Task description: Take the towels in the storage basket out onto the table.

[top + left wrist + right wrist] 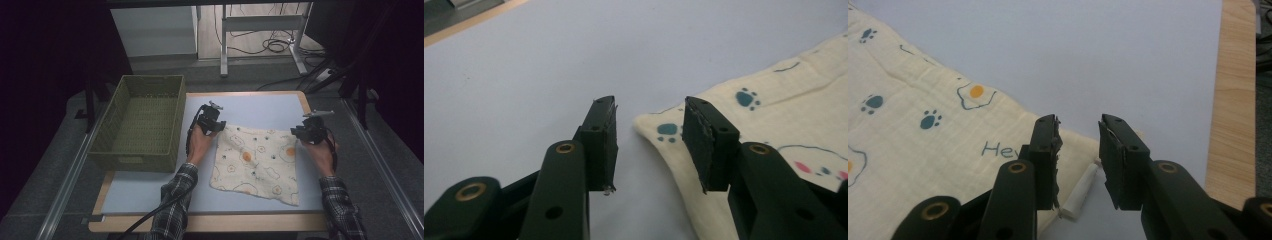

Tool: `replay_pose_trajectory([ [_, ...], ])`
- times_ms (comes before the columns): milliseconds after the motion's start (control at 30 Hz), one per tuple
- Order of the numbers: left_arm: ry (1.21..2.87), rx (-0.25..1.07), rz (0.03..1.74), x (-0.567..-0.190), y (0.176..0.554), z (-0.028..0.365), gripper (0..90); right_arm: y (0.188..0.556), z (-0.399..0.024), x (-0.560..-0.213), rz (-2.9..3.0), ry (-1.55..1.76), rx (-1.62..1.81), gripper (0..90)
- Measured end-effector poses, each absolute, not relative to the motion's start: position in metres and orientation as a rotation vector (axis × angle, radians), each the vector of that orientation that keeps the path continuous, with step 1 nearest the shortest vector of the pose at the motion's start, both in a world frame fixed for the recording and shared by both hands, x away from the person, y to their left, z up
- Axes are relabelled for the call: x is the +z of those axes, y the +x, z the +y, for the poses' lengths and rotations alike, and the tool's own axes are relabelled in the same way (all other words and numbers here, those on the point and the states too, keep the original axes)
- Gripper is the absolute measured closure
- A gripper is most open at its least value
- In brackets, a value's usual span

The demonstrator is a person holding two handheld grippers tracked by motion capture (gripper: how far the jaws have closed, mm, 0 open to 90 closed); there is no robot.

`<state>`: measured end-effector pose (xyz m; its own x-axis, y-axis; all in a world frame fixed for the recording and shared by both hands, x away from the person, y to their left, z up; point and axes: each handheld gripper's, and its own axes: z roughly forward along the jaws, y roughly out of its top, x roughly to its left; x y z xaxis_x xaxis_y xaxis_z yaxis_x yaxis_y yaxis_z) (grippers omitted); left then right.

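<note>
Black jaws stand parted on both grippers, nothing between them; in the left gripper view the left gripper (649,145) straddles bare blue mat with a rounded corner of the cream cloth (774,125) just ahead and toward its right-hand jaw, whose pad already overlaps the hem; in the right gripper view the right gripper (1079,165) hangs released over the opposite far corner, where a small white tag (1080,192) pokes out from the hem directly between the jaws. Seen from the high view, the cloth (257,162), printed with fried eggs and paw marks, lies flat and spread on the blue table mat (150,192), turned slightly off square, its far edge running from the left gripper (212,122) across to the right gripper (307,131); each hand sits at its own far corner, neither clearly nearer than the other, so the likely next move, a pinch at both corners to lift or fold the fabric toward the person, turns on each pair of jaws closing over the edge lying just below and ahead of it. Count: one cloth, one empty green woven basket (127,97) standing left of the mat, two grippers, two plaid-sleeved forearms; whether the basket plays any part cannot be told.
</note>
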<state>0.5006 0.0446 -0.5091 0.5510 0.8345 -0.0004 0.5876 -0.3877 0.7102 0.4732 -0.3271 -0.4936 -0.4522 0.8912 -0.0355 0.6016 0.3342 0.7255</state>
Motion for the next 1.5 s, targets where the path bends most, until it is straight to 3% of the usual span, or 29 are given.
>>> replay_pose_trajectory([
  [233, 2.145, 0.448, 1.154, -0.522, 0.513, 0.042, 54.0, 0.483, -0.328, -0.503, 2.189, 1.339, 0.903, 68.2],
  [400, 2.141, 0.402, 1.160, -0.529, 0.514, 0.042, 51.1, 0.486, -0.327, -0.511, 2.205, 1.347, 0.860, 62.3],
  [467, 2.133, 0.366, 1.153, -0.530, 0.512, 0.042, 59.5, 0.485, -0.326, -0.513, 2.210, 1.340, 0.858, 62.7],
  [600, 2.135, 0.261, 1.134, -0.527, 0.510, 0.040, 85.8, 0.482, -0.320, -0.510, 2.215, 1.343, 0.819, 85.8],
  [667, 2.143, 0.258, 1.124, -0.527, 0.510, 0.040, 88.6, 0.482, -0.319, -0.508, 2.252, 1.332, 0.831, 89.4],
  [933, 2.044, 0.446, 1.096, -0.501, 0.514, 0.048, 88.8, 0.491, -0.317, -0.488, 2.185, 1.298, 0.854, 89.8],
  [1167, 2.021, 0.495, 1.068, -0.492, 0.501, 0.053, 88.8, 0.484, -0.315, -0.474, 2.168, 1.251, 0.881, 89.7],
  [1500, 2.017, 0.510, 1.037, -0.487, 0.466, 0.062, 88.6, 0.444, -0.331, -0.463, 2.174, 1.224, 0.986, 89.6],
])
